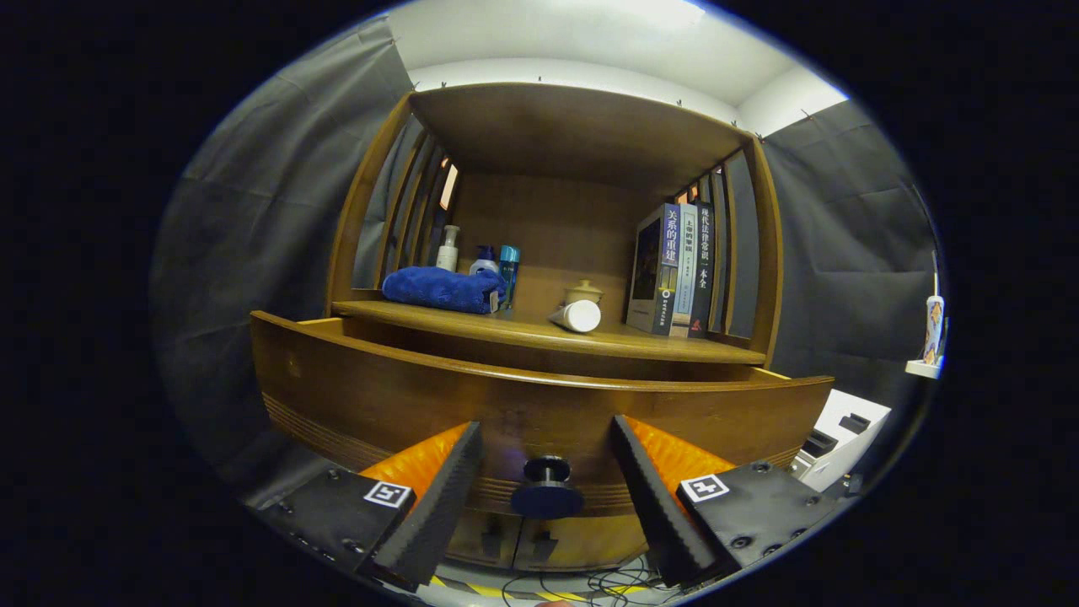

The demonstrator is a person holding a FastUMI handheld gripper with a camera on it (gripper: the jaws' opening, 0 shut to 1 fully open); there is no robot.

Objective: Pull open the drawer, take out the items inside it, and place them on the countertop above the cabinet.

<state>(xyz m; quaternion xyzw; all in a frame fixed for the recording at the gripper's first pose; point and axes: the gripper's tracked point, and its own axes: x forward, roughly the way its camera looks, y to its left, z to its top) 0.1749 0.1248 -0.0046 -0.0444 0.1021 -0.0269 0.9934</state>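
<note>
Gripper view. Gripper spread wide, fingers standing apart either side of the knob, neither one touching it; nothing held. Knob dead centre between the fingertips, a dark round pull on a short stem, fixed to the drawer front. Drawer already drawn out some way from the cabinet, its top edge standing clear in front of the countertop at 12 o'clock. Inside of the drawer hidden behind its front panel, so contents impossible to tell.

On the countertop: folded blue towel toward 11 o'clock, bottles just behind it, a white jar lying on its side near 12 with a small lidded pot just behind, books upright toward 1 o'clock. Bare stretch of countertop between towel and jar.

Handling, as a judgement: solid wood drawer, stiff and probably heavy, likely to slide with some drag. Knob smooth and rounded, so a risk of slipping; best taken by closing both fingers behind the head, around the stem, then pulling straight back. Items inside to be reached from above, over the front panel.
</note>
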